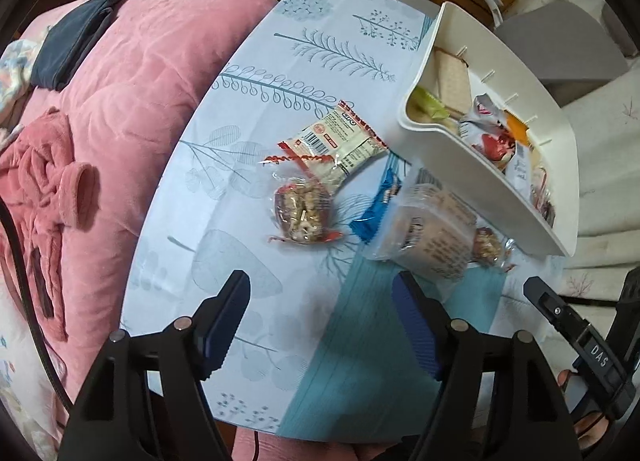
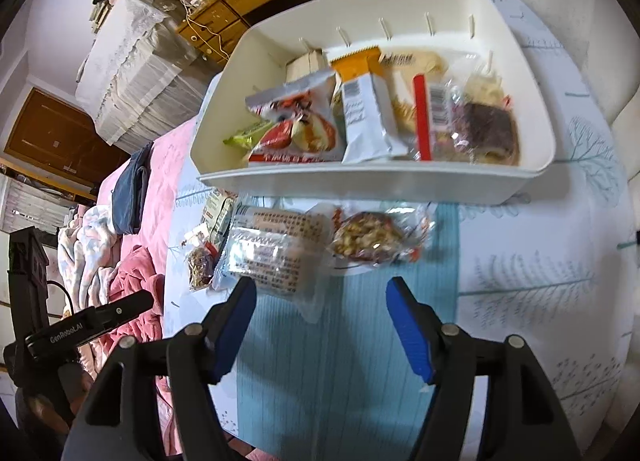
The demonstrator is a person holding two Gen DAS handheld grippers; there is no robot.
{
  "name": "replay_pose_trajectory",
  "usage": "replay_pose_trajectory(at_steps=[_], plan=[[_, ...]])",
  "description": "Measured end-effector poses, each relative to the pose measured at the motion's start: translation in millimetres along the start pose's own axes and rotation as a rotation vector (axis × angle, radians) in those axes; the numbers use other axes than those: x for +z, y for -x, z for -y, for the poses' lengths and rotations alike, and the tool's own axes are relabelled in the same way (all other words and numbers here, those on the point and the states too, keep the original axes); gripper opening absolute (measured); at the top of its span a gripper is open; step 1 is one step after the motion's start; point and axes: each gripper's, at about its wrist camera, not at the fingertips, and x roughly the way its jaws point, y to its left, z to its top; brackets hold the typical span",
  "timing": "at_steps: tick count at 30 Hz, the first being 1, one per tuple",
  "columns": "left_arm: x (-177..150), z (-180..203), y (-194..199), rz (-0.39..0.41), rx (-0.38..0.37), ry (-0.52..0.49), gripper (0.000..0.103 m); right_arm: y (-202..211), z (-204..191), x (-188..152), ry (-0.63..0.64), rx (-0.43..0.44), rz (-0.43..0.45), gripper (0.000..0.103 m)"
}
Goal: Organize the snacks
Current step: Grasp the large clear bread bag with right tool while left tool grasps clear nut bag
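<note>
Roughly halfway, judging by the count: the white bin (image 2: 400, 185) already holds a good pile of packets, but several snacks are still loose on the worktop (image 1: 280, 53). Going left to right from the left gripper (image 1: 320, 321): ahead and slightly left of its jaws lies the nut cluster pack (image 1: 302, 213), and just beyond it the barcode wrapper (image 1: 340, 145) with red trim, the two touching or overlapping. Ahead-right of the same gripper sits a blue wrapper (image 1: 372, 217), partly under the clear cracker pack (image 1: 432, 229), and at that pack's right end a second nut pack (image 1: 490, 247), close under the bin's near wall. Left gripper is released, jaws apart, nothing between the pads. Right gripper (image 2: 320, 321) is also released and empty; the clear cracker pack (image 2: 276, 253) lies just ahead of its left finger and the second nut pack (image 2: 368, 239) straight ahead, both between this gripper and the bin. So five loose items remain as far as I can see; whether more hide under the cracker pack can't be told. Likely next: each gripper takes the nearest pack and drops it in the bin.
</note>
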Motion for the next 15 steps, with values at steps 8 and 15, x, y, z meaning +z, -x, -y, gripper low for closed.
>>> replay_pose_trajectory(at_steps=[8,15], plan=[[12,-8,-18,-0.001,-0.014,-0.173,0.073,-28,-20,-5,-0.076,-0.014,-0.018,0.079],[26,-16,-35,-0.013,-0.078,-0.267,0.073,-50,-39,-4,-0.131,-0.035,-0.019,0.088]])
